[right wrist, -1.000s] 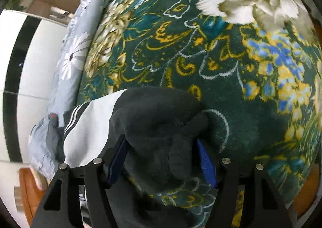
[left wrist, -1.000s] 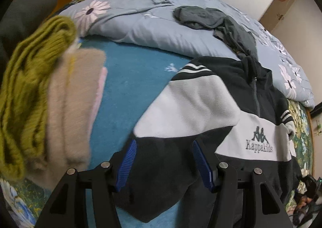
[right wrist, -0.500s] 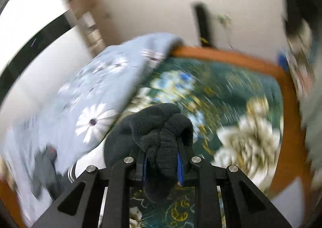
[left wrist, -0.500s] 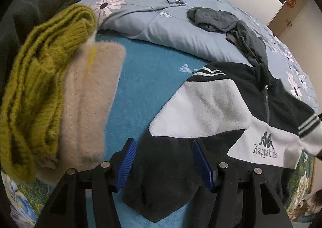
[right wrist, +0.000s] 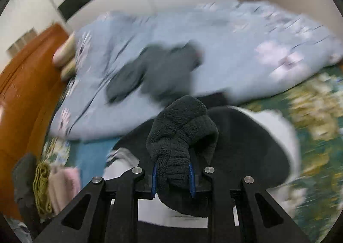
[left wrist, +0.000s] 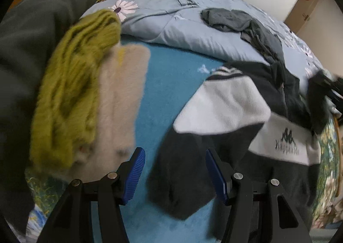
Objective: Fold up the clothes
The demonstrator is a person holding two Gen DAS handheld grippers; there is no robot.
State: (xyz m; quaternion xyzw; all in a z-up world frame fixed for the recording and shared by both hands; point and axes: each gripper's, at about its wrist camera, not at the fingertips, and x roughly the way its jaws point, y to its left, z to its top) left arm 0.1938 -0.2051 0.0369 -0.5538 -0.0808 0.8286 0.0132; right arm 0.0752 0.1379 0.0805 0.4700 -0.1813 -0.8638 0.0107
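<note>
Sleeve-folding looks like the step in hand: right gripper (right wrist: 171, 178) pinches the black cuff (right wrist: 182, 133) of the fleece jacket (left wrist: 223, 101), lying at 3 o'clock of the blue blanket (left wrist: 171, 84). Left gripper (left wrist: 174, 170) hangs spread above the other sleeve (left wrist: 182, 183). Next, the cuff probably needs laying across the chest.

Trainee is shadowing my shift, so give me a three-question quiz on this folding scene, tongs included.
1. True or false: the right tongs are clamped on a bunched dark fleece cuff.
2. Which lies on the pale blue daisy-print quilt? A) crumpled grey garment B) a red towel C) a pair of jeans
3. Fill in: the left tongs hover with nothing between them above the jacket's dark ____.

Key: 1 true. 2 A. 3 sleeve; it belongs to the black-and-white fleece zip jacket spread on the teal blanket, beside the stack of folded olive and beige knitwear.
</note>
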